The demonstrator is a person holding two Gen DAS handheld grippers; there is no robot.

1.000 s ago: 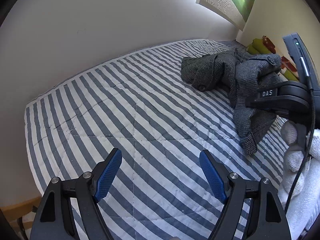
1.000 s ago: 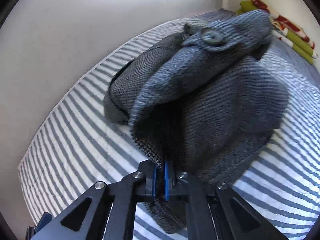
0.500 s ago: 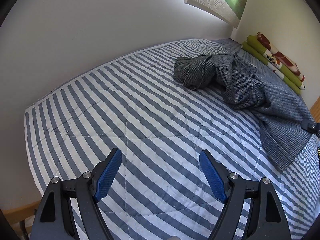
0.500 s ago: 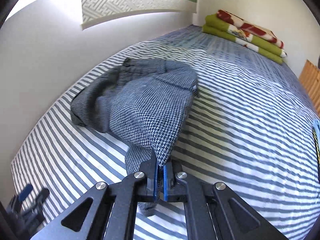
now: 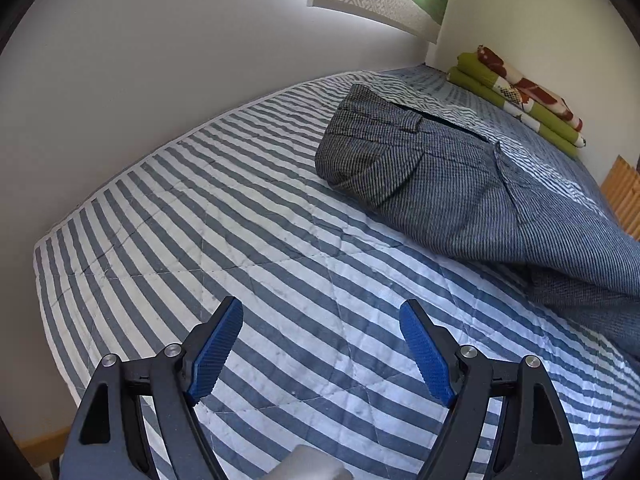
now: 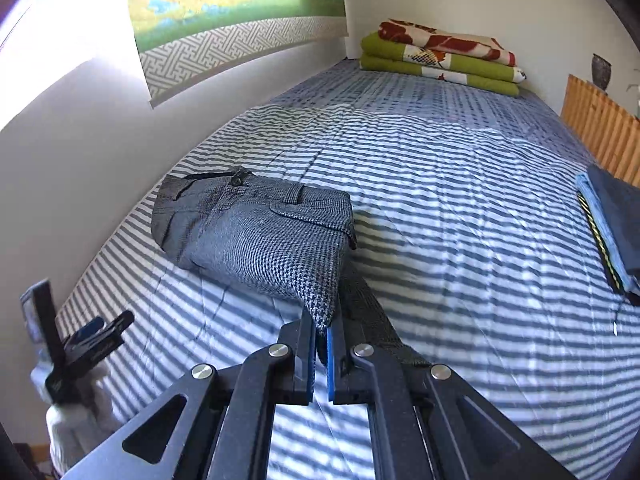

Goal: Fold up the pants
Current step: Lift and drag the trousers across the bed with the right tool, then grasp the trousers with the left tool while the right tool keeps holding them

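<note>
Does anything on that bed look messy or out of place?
Only the pants: they lie half-spread on the striped quilt, one leg end pinched in the right hand-held gripper. The folded blanket by the far wall looks tidy.

One pair of grey houndstooth pants (image 6: 256, 236) lies on one striped bed cover (image 6: 460, 216). One folded green blanket (image 6: 440, 60), one wall hanging (image 6: 236, 12) and two grippers are present: left gripper (image 5: 320, 344), right gripper (image 6: 322, 344).

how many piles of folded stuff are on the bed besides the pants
2. The green and red blankets are stacked at the bed's far end by the wall. A blue and dark stack lies at the right edge, partly cut off by the frame; more may lie out of view.
</note>
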